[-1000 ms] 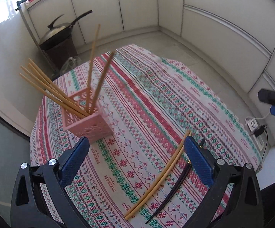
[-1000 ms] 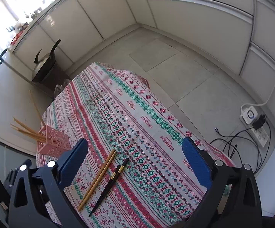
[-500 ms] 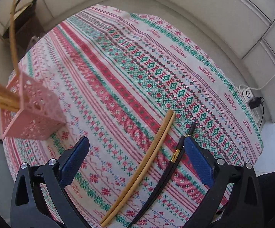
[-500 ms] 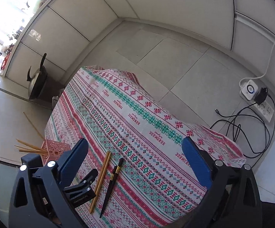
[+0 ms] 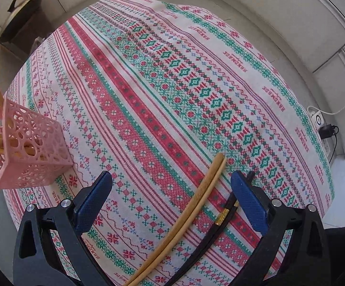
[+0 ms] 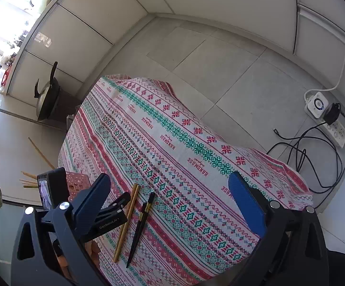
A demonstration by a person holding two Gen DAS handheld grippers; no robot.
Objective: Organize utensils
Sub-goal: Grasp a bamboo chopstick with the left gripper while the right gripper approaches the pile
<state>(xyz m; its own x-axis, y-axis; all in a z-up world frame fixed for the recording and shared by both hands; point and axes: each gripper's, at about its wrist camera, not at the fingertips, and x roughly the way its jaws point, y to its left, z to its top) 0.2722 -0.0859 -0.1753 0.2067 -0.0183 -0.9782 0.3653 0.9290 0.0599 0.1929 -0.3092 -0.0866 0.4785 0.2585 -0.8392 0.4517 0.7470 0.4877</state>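
I see my left tool (image 5: 171, 183) spread wide, low over the bamboo chopsticks (image 5: 196, 197) lying flat on the desk (image 5: 162, 76), black chopsticks (image 5: 222, 219) just beside them. Pink holder (image 5: 33, 152) with more chopsticks stands off left. Right tool (image 6: 170, 187) spread too, empty, held above the desk.

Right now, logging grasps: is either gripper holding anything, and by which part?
Nothing held. Left gripper open over the wooden chopsticks; right gripper open, empty.

Woven patterned cloth (image 5: 162, 100); matt wooden chopsticks (image 5: 196, 200); glossy black pair (image 5: 220, 224) with a gold band; pink perforated plastic holder (image 5: 32, 152) at nine o'clock.
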